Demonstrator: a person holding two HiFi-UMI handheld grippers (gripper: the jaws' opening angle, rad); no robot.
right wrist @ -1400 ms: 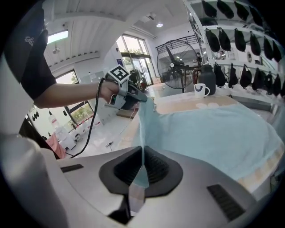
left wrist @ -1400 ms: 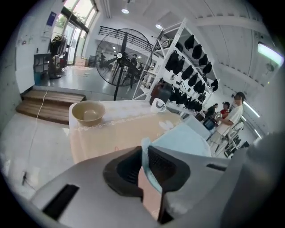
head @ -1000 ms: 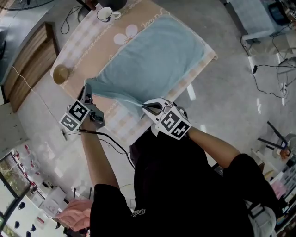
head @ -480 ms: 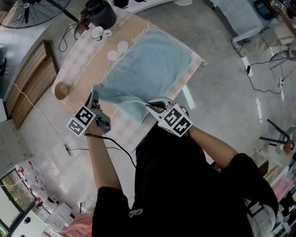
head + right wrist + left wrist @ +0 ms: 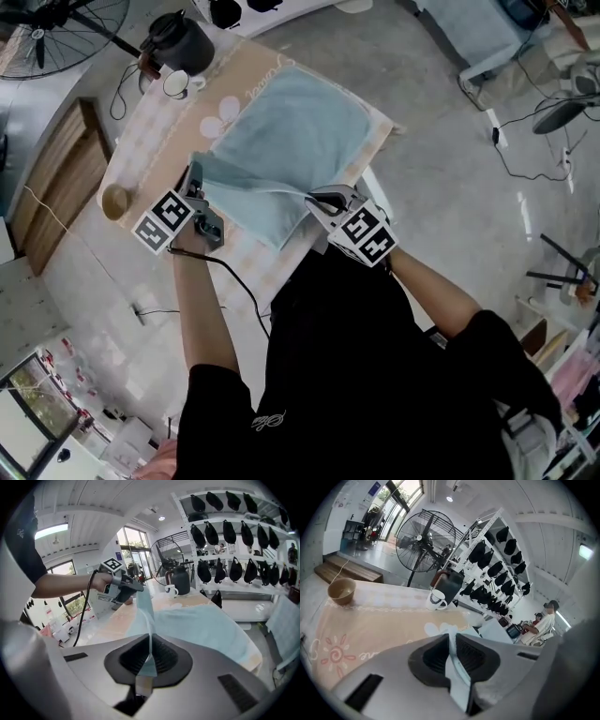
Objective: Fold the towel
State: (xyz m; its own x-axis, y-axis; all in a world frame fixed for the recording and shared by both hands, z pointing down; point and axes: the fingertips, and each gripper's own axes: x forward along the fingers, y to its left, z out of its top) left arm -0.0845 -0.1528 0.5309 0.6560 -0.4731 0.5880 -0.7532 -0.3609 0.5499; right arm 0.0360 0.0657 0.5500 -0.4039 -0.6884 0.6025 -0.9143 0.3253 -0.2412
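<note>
The towel (image 5: 300,131), pale blue, lay across a cloth-covered table (image 5: 155,127) with its near hem lifted clear. The left gripper (image 5: 194,174) pinched one corner and the right gripper (image 5: 317,198) the other, each pair of jaws closed narrowly on the fabric. In the second before, both grippers had carried that hem up from the table's near side and out over the towel's middle, leaving a loose fold hanging beneath. The first fold looked about half made, with the hem yet to meet the far one. The held hem ran fairly taut between the grippers, while the far hem rested flat just inside the table's far edge. A cup (image 5: 176,84) and kettle (image 5: 178,42) at the far left corner and a bowl (image 5: 114,201) by the left edge stood apart from the towel, leaving the way ahead open.
</note>
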